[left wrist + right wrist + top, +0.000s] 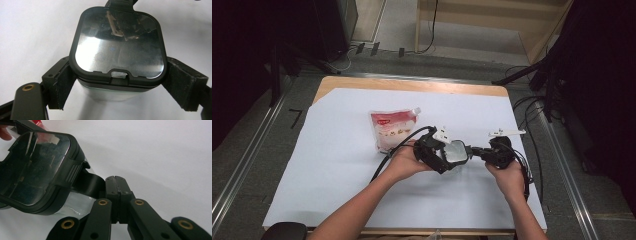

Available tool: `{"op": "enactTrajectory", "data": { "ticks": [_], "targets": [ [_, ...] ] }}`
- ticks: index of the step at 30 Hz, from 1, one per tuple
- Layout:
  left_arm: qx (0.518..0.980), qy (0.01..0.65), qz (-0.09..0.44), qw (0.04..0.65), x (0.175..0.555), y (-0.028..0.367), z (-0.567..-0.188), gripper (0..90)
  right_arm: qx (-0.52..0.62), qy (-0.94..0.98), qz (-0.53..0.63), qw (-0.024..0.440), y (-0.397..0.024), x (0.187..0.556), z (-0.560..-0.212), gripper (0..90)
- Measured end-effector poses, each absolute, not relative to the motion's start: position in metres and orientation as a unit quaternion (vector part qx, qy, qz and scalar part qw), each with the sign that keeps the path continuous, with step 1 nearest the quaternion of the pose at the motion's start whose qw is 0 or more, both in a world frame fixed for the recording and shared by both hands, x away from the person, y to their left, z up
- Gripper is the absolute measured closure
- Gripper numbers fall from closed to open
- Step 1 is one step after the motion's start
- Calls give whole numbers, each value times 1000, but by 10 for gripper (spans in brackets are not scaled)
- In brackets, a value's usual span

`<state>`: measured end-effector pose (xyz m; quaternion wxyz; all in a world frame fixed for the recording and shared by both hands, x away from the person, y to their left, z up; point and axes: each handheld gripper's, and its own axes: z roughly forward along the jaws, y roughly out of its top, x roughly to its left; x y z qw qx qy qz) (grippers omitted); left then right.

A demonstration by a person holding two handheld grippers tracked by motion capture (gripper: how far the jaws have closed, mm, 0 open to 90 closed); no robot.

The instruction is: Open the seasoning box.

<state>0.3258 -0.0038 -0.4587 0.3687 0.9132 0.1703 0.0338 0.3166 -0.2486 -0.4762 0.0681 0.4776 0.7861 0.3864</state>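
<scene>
the left gripper (451, 159) clamps a clear container (117, 60) with a black-rimmed lid; in the left gripper view its two padded jaws press on the container's walls at 9 and 3 o'clock, and the lid's front latch tab faces the camera at 6 o'clock. the right gripper (476, 151) is fully closed, its jaws pressed flat together with nothing between them; in the right gripper view their tips sit just beside the lid's ribbed side latch (72, 171), at the container's 3 o'clock edge, and whether they touch it is hard to tell. seen from above, the two grippers meet nose to nose a little right of the table's middle, the container between them, the left hand (404, 161) at its 9 o'clock and the right hand (508, 176) at its 4 o'clock.

outward from the grip, a red and white pouch (393, 129) with a corner spout lies at 11 o'clock from the container, close behind the left gripper. a black cable (384, 162) trails from the left gripper toward 7 o'clock across the white sheet (327, 165) covering the wooden table (362, 82).
</scene>
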Motion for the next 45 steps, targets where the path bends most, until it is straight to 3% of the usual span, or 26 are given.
{"op": "enactTrajectory", "data": {
  "ticks": [45],
  "targets": [
    [917, 142, 44, 370, 332, -25, -410, 184, 473, 789, 387, 63, -247, 313, -476, 900]
  ]
}}
